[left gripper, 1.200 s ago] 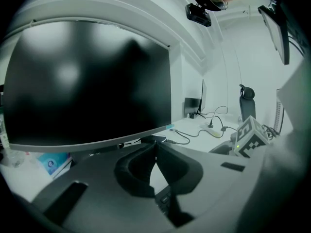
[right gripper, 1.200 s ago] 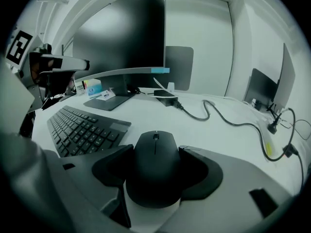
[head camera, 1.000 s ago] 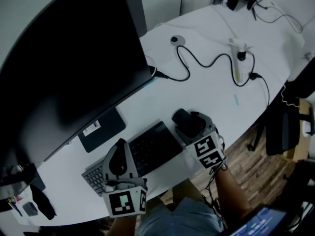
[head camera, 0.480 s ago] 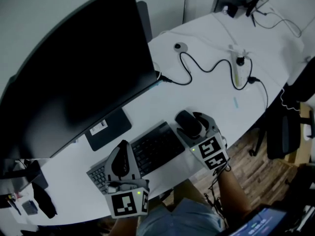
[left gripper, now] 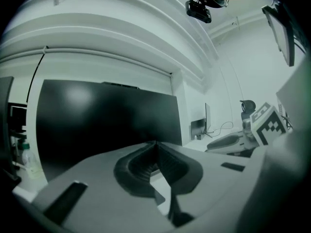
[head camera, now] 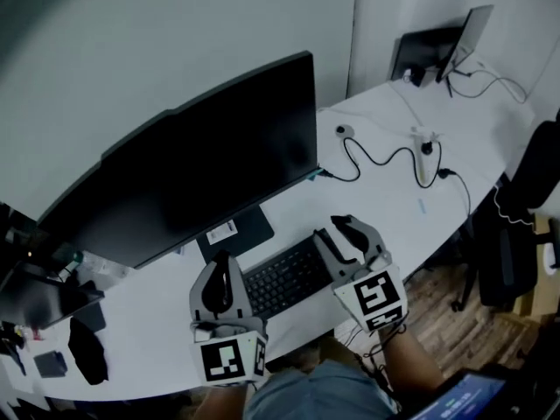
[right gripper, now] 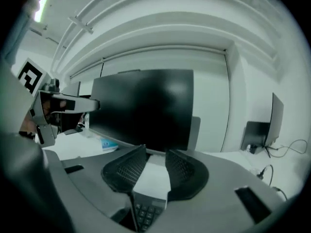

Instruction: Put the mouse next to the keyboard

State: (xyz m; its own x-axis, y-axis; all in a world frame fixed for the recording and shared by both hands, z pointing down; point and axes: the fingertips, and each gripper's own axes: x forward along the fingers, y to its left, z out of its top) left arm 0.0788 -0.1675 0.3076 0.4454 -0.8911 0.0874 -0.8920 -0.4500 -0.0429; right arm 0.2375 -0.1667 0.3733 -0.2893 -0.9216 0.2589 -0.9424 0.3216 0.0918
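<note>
The black keyboard (head camera: 284,278) lies on the white desk (head camera: 394,208) in front of the monitor (head camera: 201,169); its keys (right gripper: 146,216) show under the right jaws. I cannot make out the mouse in any view. My right gripper (head camera: 343,233) (right gripper: 155,152) hovers at the keyboard's right end, tilted up toward the monitor. Its jaws are closing, with a gap and nothing between them. My left gripper (head camera: 219,265) (left gripper: 155,143) stands over the keyboard's left end, its jaws meeting at the tips on nothing.
A black cable (head camera: 385,160) runs from a small puck (head camera: 345,130) across the desk's right part. A laptop on a stand (head camera: 446,51) sits at the far right corner. A dark chair (head camera: 525,199) stands beside the desk's right edge, and dark clutter (head camera: 52,322) lies at the left.
The head view has swung upward, showing more wall and monitor. The mouse lay between the right jaws before and is out of sight now. Both grippers now point up toward the monitor.
</note>
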